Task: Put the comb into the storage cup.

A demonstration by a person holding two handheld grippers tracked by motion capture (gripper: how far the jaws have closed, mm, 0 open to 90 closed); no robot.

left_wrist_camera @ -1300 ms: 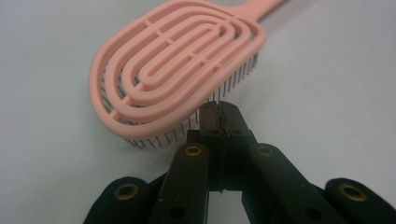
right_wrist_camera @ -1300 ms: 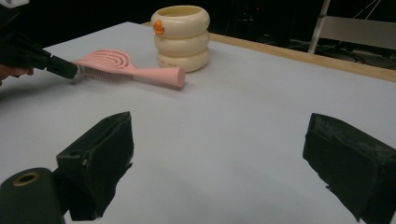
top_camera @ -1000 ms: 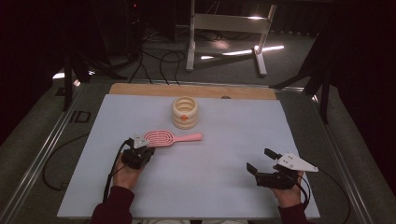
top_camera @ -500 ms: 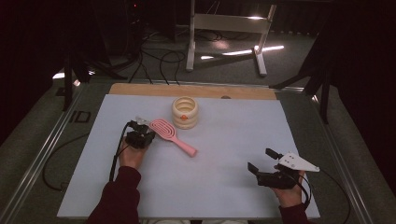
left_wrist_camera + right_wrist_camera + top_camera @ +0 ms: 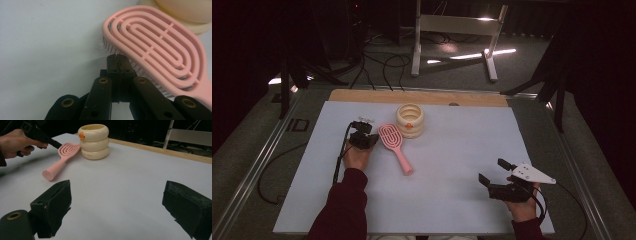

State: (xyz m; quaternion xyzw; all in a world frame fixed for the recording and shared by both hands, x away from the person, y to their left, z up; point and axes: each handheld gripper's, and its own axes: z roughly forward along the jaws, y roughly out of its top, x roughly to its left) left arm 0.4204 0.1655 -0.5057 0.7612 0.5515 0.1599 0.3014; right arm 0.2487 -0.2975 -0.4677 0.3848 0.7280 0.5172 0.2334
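Pink brush [image 5: 393, 145] just beside left claw [image 5: 371, 140], its jaws pressed together, empty.

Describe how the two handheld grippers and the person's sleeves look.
Both are black two-jaw tools. The left gripper has slim black jaws with brass-coloured rivets, and a black cable trails from it. The right gripper has broad, blocky black jaws, a pale grey three-cornered plate on top and a black cable. Dark red sleeves cover both forearms.
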